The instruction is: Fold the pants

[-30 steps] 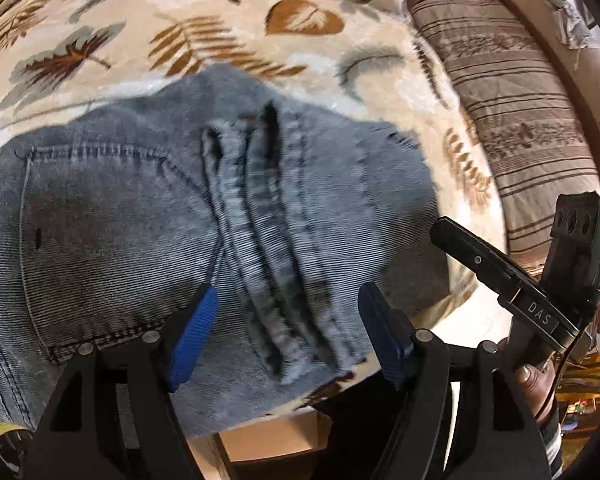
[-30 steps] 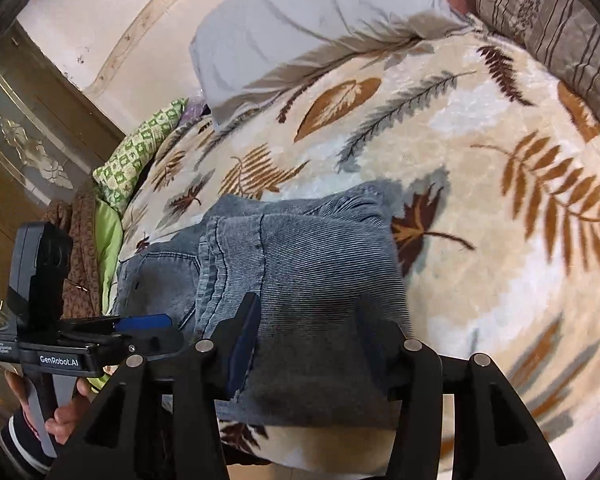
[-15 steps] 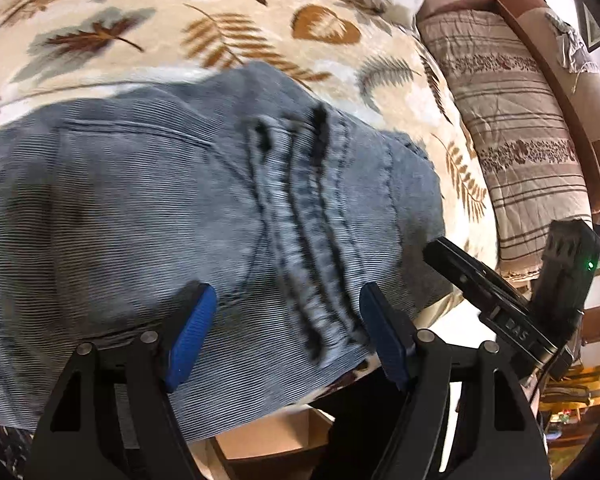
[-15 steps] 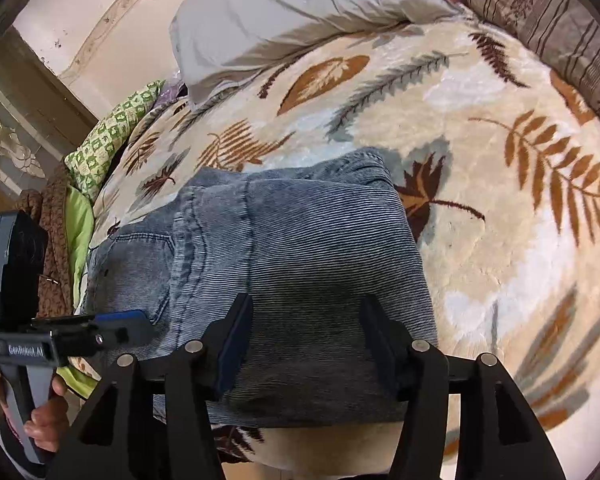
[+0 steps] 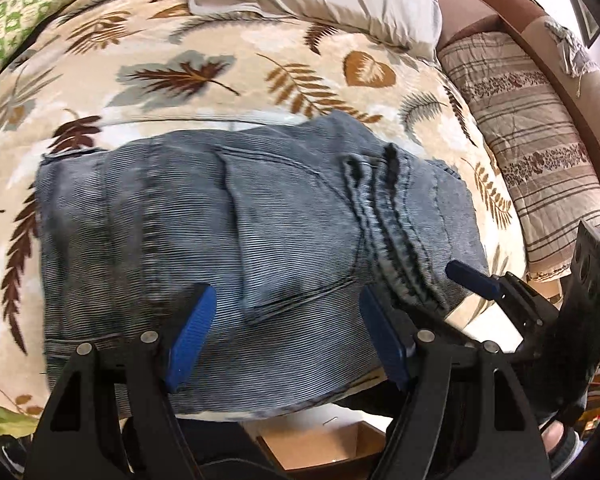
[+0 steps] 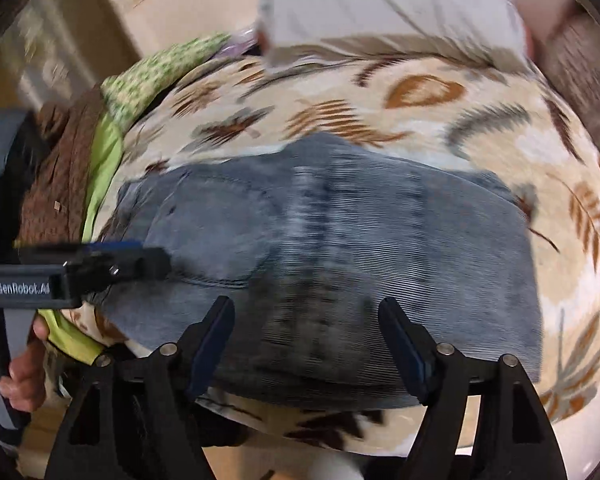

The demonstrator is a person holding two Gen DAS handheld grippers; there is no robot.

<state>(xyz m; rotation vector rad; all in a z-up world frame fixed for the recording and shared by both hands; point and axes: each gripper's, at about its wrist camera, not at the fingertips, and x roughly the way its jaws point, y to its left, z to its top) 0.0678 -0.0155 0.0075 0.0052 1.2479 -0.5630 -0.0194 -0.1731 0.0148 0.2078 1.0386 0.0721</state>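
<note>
- A bed under a cream fleece blanket with brown leaf prints [image 5: 203, 92]; a grey pillow [image 6: 380, 12] lies at the far end.
- Left gripper [image 5: 287, 336] and right gripper [image 6: 308, 344] both gape, holding nothing.
- The grey-blue ribbed denim pants [image 5: 227, 240] lie folded compactly near the bed's near edge.
- The folding looks nearly finished, though the right view is blurred; next calls for pressing flat or one last fold.
</note>
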